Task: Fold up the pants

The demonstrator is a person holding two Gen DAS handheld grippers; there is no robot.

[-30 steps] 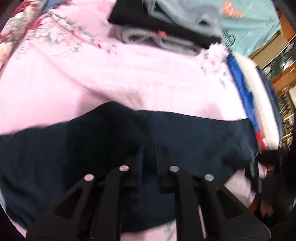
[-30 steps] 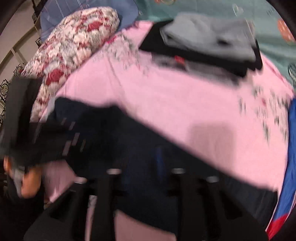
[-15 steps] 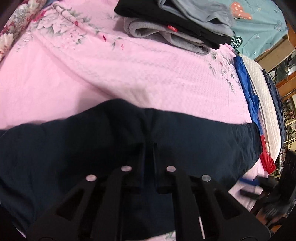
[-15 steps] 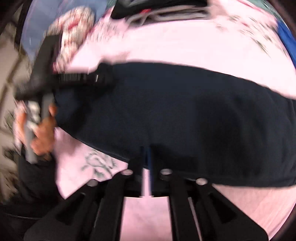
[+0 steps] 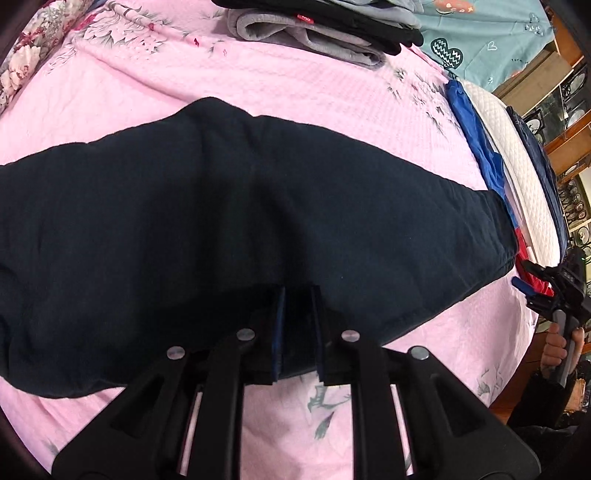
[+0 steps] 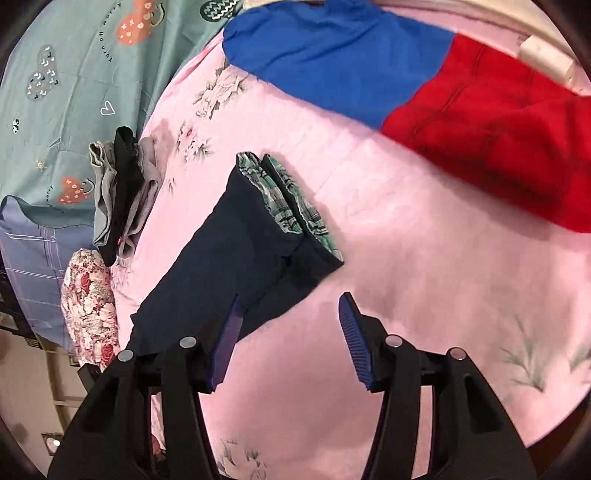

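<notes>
Dark navy pants point(image 5: 229, 221) lie flat across the pink floral bedspread point(image 5: 295, 85). My left gripper point(image 5: 297, 317) is shut on the near edge of the pants. In the right wrist view the pants point(image 6: 236, 251) lie folded lengthwise, their end showing green plaid lining point(image 6: 291, 199). My right gripper point(image 6: 291, 332) is open and empty just off that end, its left fingertip point(image 6: 231, 332) at the fabric's edge. The right gripper also shows in the left wrist view point(image 5: 554, 295), at the far right beyond the pants.
A stack of folded grey and black clothes point(image 5: 321, 26) sits at the far side of the bed. Blue point(image 6: 332, 55) and red point(image 6: 498, 129) garments lie by the right edge. A floral pillow point(image 6: 88, 295) and teal sheet point(image 6: 74, 74) lie beyond.
My right gripper has let go of the pants, opened, and swung away toward the bed's right end. My left gripper stays shut on the pants, which now lie flatter.
</notes>
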